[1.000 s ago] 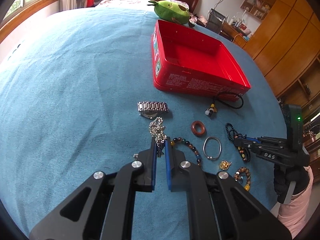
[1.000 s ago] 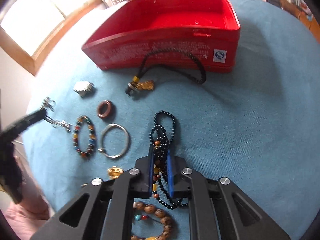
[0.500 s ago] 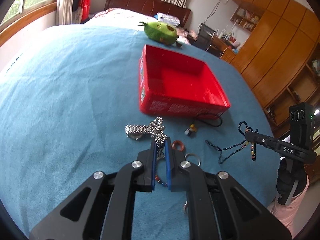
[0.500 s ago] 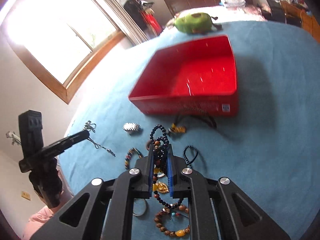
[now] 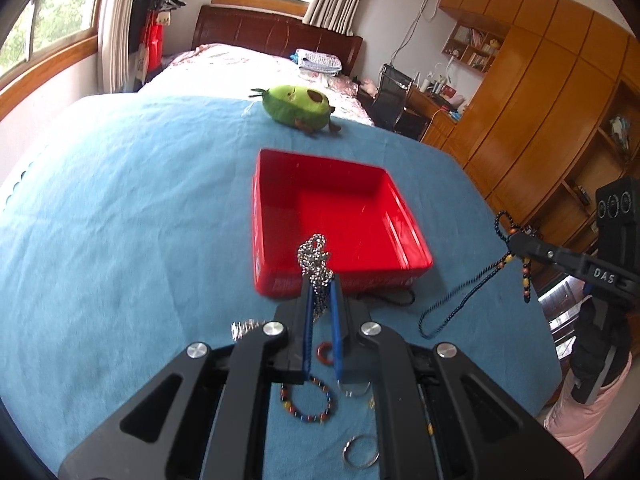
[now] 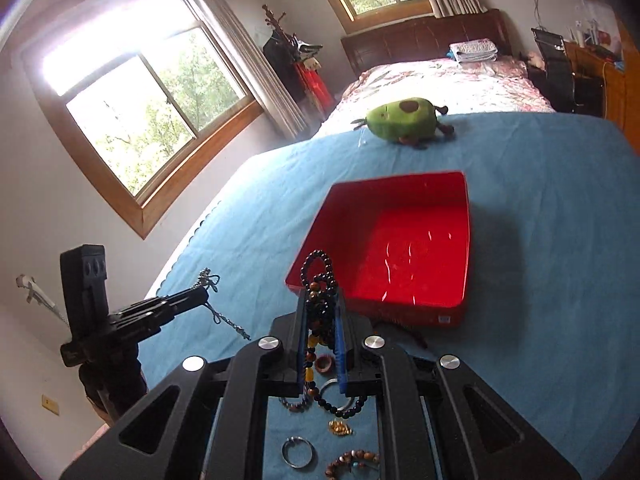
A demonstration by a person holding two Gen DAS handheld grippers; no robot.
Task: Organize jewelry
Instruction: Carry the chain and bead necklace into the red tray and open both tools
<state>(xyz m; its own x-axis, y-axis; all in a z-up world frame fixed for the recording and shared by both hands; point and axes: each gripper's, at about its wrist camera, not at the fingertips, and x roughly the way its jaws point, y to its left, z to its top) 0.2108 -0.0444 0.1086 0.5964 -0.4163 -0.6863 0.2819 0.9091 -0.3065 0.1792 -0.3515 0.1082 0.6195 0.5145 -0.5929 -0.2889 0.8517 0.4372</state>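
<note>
Silver chain (image 5: 316,258) bunches in the left claw (image 5: 320,300), whose blue pads are pinched nearly together on it, the slack end dangling below, seen from the other side at (image 6: 224,318). That claw hangs above the blue bedspread (image 5: 120,208), just short of the open red tin (image 5: 340,208). The right claw (image 6: 320,308) is likewise clamped narrow, holding a black bead necklace (image 6: 318,276) with a few brown and yellow beads strung in; a loop stands up past the fingertips and the rest trails down beneath. From the left wrist view this same necklace swings free in the air off to the right. The red tin sits on the bedspread with nothing inside. Left lying on the cloth under the claws are a multicoloured bead bracelet (image 5: 306,402), a red-brown ring (image 5: 325,354), a silver bangle (image 5: 360,457), a small gold trinket (image 6: 340,427) and a brown bead bracelet (image 6: 352,462). A green avocado plush (image 5: 296,106) rests beyond the tin.
</note>
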